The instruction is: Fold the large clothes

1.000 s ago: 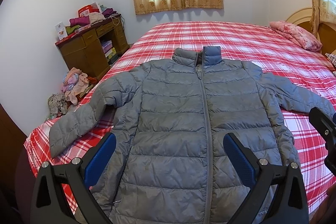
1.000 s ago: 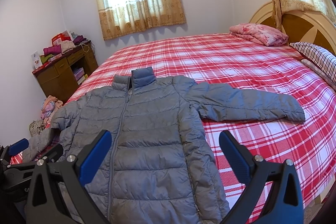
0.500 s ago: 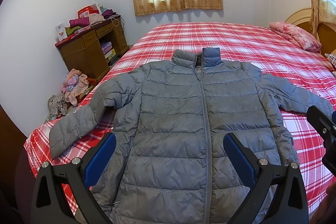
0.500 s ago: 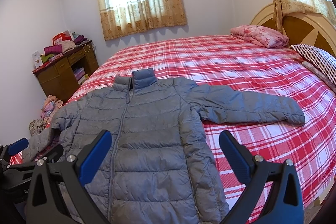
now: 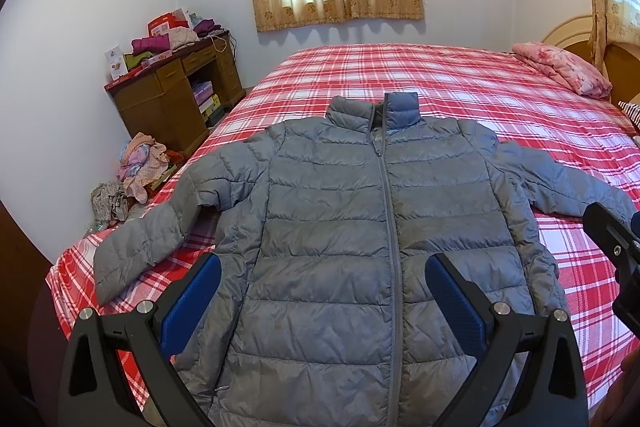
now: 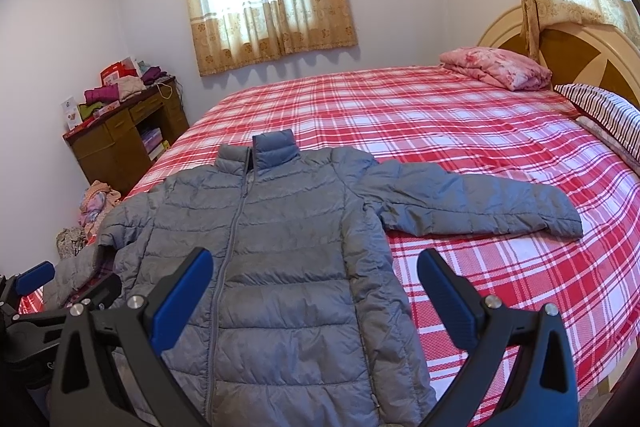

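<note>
Jacket flat on bed, collar away from both claws; each sleeve lies on the side of its own claw.

The grey puffer jacket [image 5: 332, 247] lies face up and zipped on the plaid bed [image 5: 460, 87], its long axis running straight away from the viewer, hem nearest and collar farthest. The left claw [image 5: 322, 311] hangs above the lower body panel, jaws spread wide and empty, with the left-hand sleeve [image 5: 144, 247] angled outward and down to its left, near the bed's corner. The right claw [image 6: 314, 301] is likewise wide open and empty, over the jacket's right edge; the right-hand sleeve [image 6: 472, 205] stretches sideways, roughly square to the zip, ahead and to its right. In judgement, folding has not begun, and each sleeve is the nearer claw's to bring across.
</note>
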Demonstrator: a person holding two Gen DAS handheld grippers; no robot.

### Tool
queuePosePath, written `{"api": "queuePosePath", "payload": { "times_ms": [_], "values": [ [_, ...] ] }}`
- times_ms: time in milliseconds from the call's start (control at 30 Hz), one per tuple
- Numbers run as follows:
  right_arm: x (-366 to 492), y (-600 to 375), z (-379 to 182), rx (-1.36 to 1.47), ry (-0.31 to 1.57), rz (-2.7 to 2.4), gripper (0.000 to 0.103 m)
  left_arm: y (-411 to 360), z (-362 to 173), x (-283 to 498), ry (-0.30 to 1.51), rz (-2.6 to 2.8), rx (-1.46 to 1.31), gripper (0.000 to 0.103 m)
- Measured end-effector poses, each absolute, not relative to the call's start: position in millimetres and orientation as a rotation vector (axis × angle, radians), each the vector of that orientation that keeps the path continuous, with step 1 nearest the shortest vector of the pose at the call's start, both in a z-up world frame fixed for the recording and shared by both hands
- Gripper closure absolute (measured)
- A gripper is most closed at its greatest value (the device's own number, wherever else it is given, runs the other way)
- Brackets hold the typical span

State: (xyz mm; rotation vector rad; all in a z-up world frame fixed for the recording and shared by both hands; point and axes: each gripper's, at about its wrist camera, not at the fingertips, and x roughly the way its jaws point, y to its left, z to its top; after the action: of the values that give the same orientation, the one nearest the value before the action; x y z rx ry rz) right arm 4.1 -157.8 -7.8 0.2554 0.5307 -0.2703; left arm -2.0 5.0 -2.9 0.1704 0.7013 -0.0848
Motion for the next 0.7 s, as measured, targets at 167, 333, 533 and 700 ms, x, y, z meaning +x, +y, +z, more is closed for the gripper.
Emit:
{"api": "queuePosePath", "payload": {
  "times_ms": [167,333,533,700],
  "values": [
    [4,-160,-8,0.263,0.532,-0.265,0.000,4,-4,0,0.707,-0.085,0.166,0.001],
    [1,-169,-6,0.263,0.522,-0.290,0.000,4,-5,1,0.709,-0.086,0.167,0.001],
    [-12,-221,-13,0.314,0.534,-0.361,0.006,18,-10,7,0.730,-0.134,0.096,0.001],
    [-53,-322,-38,0.450,0.548,-0.556,0.008,45,-29,29,0.770,-0.111,0.021,0.001]
  ]
}}
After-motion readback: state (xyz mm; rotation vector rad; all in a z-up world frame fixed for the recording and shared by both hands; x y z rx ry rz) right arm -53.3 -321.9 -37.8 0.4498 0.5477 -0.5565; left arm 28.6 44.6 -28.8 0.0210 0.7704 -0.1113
